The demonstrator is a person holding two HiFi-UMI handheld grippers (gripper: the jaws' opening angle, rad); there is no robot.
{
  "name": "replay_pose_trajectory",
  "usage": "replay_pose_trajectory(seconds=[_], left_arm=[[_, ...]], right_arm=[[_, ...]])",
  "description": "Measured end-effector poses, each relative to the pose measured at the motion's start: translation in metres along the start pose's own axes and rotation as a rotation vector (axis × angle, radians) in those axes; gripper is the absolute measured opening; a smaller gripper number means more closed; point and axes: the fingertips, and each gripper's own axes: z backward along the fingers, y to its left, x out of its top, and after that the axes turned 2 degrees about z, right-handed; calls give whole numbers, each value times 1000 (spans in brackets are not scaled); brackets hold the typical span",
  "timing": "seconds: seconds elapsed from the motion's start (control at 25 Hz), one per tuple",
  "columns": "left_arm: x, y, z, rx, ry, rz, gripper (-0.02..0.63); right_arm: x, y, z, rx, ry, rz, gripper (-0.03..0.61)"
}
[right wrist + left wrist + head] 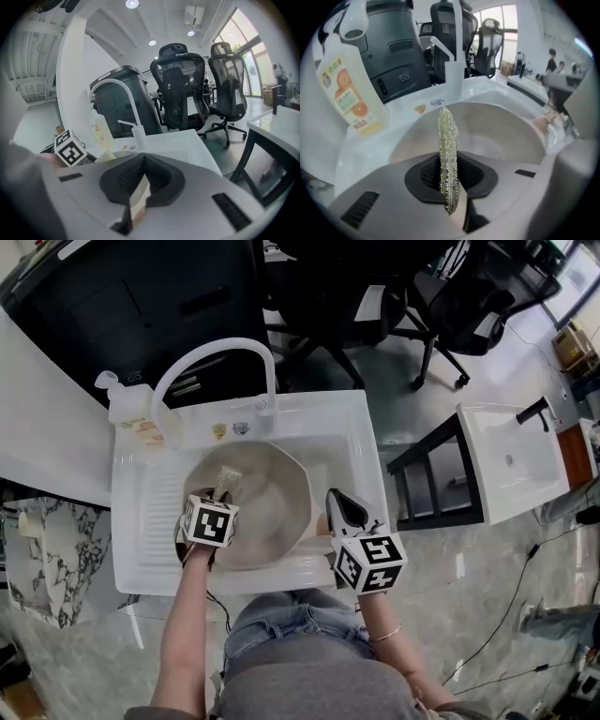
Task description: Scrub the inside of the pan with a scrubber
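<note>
A round beige pan [272, 507] lies in the white sink [352, 423]. A metallic mesh scrubber [224, 482] stands upright over the pan's left inside wall, with my left gripper [220, 499] shut on it. In the left gripper view the scrubber [448, 150] rises from between the closed jaws, and the pan's hollow [506, 136] lies behind it. My right gripper [336, 502] sits at the pan's right rim. In the right gripper view its jaws [139, 190] are closed on a thin pale strip, apparently the pan's handle [139, 197].
A white arched faucet [217, 351] stands at the sink's back. A soap bottle with an orange label [139, 413] [347, 96] is at the back left corner. A black bin [141, 296] and office chairs [469, 296] stand behind; a second white basin [511, 460] is to the right.
</note>
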Motion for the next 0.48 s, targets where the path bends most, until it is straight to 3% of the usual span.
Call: replay_pose_trajectory(seconds=[0.2, 0.4, 0.48], left_arm=[[7, -73, 14, -461, 18, 176, 66], [19, -133, 16, -737, 69, 271, 66], [19, -146, 13, -804, 107, 307, 66]], right_arm=[[-2, 0, 5, 0, -7, -16, 11], [-6, -8, 17, -30, -13, -28, 11], [-8, -14, 23, -48, -12, -37, 11]])
